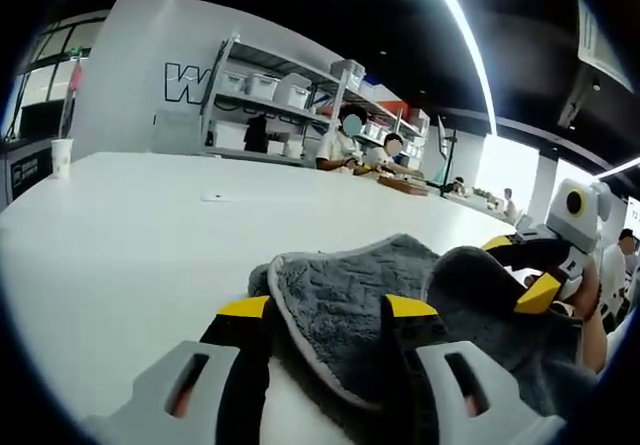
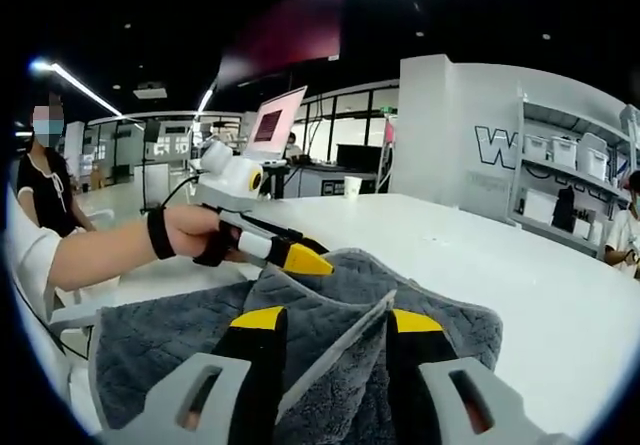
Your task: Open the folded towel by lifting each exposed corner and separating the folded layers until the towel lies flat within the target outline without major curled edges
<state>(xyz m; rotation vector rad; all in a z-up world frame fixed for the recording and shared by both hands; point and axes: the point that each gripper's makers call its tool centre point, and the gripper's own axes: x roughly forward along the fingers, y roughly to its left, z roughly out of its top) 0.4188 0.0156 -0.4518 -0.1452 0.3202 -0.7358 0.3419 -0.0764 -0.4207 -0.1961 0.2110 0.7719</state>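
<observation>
Left gripper view looks across a wide white table [image 1: 130,235] toward a grey towel [image 1: 350,315] that lies bunched close in front of the camera. The left gripper [image 1: 328,307] rises from the bottom edge, its two black jaws with yellow tips standing apart, and a pale-edged fold of the towel runs up between them; whether the jaws press on the cloth cannot be told. To the right, the right gripper [image 1: 520,265] comes into view, its yellow-tipped jaws set at a raised hump of the towel, with a hand behind it. A paper cup [image 1: 61,155] stands far off on the left of the table, and shelving with white bins [image 1: 270,90] lines the back wall, where people sit. Right gripper view shows the towel [image 2: 150,335] from the other side: its long axis runs from the lower left, where one layer lies flat on the table [image 2: 540,275], toward the right, where it is still doubled over. The right gripper [image 2: 335,317] has its jaws apart, with an upright ridge of cloth between them, and contact is again unclear. Beyond the towel the left gripper [image 2: 300,255], held by a hand [image 2: 195,233] wearing a black wrist strap, touches the towel's far edge.
</observation>
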